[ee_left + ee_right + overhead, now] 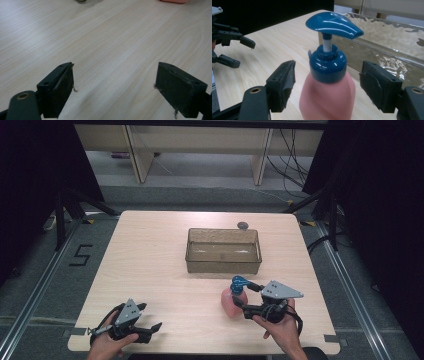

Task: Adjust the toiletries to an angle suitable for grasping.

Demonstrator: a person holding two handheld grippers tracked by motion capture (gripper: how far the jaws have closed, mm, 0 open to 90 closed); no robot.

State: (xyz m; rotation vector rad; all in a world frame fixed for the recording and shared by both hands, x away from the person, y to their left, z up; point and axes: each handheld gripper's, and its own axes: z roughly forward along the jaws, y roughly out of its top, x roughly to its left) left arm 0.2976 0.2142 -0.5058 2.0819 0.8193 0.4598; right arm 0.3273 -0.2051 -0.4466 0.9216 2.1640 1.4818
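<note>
Two grippers are on the wood-grain table [150, 250]: at the near left corner the left gripper [150, 316] rests released, jaws spread over bare board, while the right gripper [327, 87] stands released with its jaws either side of the pink pump bottle [231, 301], neither pad touching, just in front of the tray [223, 265]. Judged best practice: close squarely on the soft, rounded pink body below the glossy blue collar, keeping it upright. The tray is translucent, ripple-walled and rectangular.

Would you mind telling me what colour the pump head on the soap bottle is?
The pump head is dark blue, clearest in the right gripper view.
</note>
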